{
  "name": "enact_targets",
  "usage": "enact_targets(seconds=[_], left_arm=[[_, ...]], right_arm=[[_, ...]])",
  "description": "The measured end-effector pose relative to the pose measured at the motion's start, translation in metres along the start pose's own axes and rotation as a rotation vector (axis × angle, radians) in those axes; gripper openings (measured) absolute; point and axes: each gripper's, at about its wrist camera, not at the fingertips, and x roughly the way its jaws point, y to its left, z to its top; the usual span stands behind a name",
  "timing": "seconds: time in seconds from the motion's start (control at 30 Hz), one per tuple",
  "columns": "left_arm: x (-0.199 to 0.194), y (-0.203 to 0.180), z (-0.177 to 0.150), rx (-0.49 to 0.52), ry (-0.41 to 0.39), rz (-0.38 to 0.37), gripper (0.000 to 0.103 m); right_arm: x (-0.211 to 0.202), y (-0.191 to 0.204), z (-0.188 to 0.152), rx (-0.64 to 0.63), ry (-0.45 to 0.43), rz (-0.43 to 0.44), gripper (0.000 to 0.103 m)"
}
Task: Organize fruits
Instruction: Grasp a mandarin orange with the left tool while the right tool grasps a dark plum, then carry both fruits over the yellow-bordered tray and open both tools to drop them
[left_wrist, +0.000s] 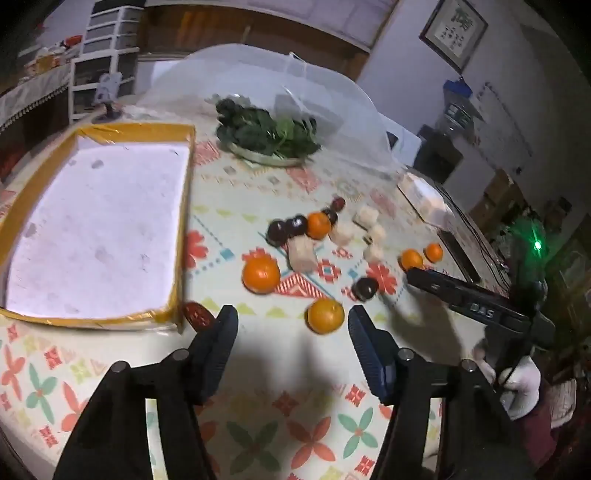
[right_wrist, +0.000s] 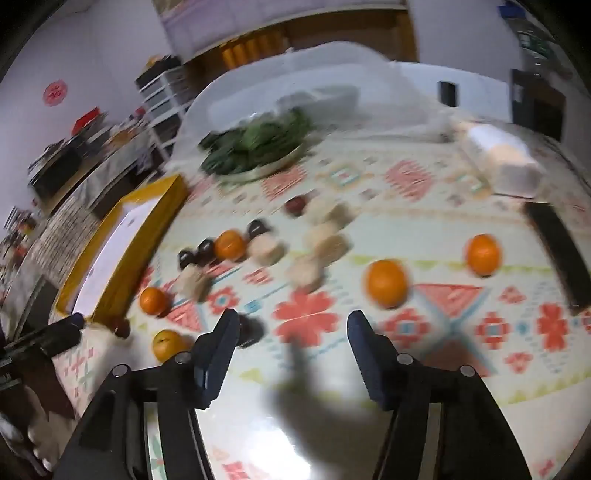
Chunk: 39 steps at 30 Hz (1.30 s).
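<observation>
On the glossy patterned tablecloth (left_wrist: 258, 184), round oranges (left_wrist: 260, 275) lie before each spread, empty gripper (left_wrist: 291, 325).

A table (left_wrist: 236, 206) holding a shallow box (left_wrist: 96, 229) at left, a plate of leafy greens (left_wrist: 266, 134) behind, and scattered fruits (left_wrist: 295, 236) right of the box, one fruit (left_wrist: 324, 315) nearest the left gripper (left_wrist: 291, 328)

fingers (left_wrist: 373, 354): black with blue ribbed pads
pivots: silver screws
glove (left_wrist: 522, 387): white
sleeve (left_wrist: 535, 435): possibly maroon
</observation>
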Motion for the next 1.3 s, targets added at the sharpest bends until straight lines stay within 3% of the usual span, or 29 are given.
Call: enact_targets(seconds=[0.1, 0.17, 0.23, 0.37, 0.57, 0.8, 0.87, 0.93, 1.1, 1.17, 1.3], left_arm=[[0.008, 0.0, -0.005, 0.034, 0.01, 0.011, 0.06], [0.015, -0.002, -0.009, 0.058, 0.032, -0.02, 0.044], [0.022, -0.006, -0.012, 0.084, 0.05, -0.024, 0.037], [0.032, -0.012, -0.016, 0.104, 0.074, -0.047, 0.035], [0.054, -0.032, -0.009, 0.159, 0.09, -0.065, 0.037], [0.089, -0.058, -0.002, 0.254, 0.119, 0.068, 0.042], [0.094, -0.059, -0.005, 0.266, 0.122, 0.106, 0.033], [0.094, -0.057, -0.007, 0.253, 0.119, 0.102, 0.033], [0.06, -0.05, -0.002, 0.168, 0.054, 0.032, 0.032], [0.028, -0.047, 0.006, 0.129, 0.017, -0.032, 0.032], [-0.05, -0.039, 0.029, 0.107, -0.113, -0.082, 0.032]], right_arm=[[0.014, 0.018, -0.004, -0.036, 0.026, 0.025, 0.058], [0.024, 0.027, -0.007, -0.059, 0.045, 0.02, 0.047], [0.033, 0.031, -0.009, -0.06, 0.069, 0.028, 0.037], [0.035, 0.026, -0.008, -0.064, 0.037, 0.012, 0.028], [0.024, 0.019, -0.012, -0.018, 0.009, 0.022, 0.027], [0.008, 0.014, -0.014, -0.004, -0.018, 0.003, 0.027], [0.003, 0.015, -0.014, 0.0, -0.033, 0.007, 0.027], [-0.003, 0.016, -0.014, -0.003, -0.045, 0.003, 0.028], [-0.026, 0.02, -0.007, 0.007, -0.057, 0.004, 0.028], [-0.041, 0.026, -0.002, 0.01, -0.086, 0.032, 0.027], [-0.088, 0.056, 0.014, -0.047, -0.19, 0.093, 0.027]])
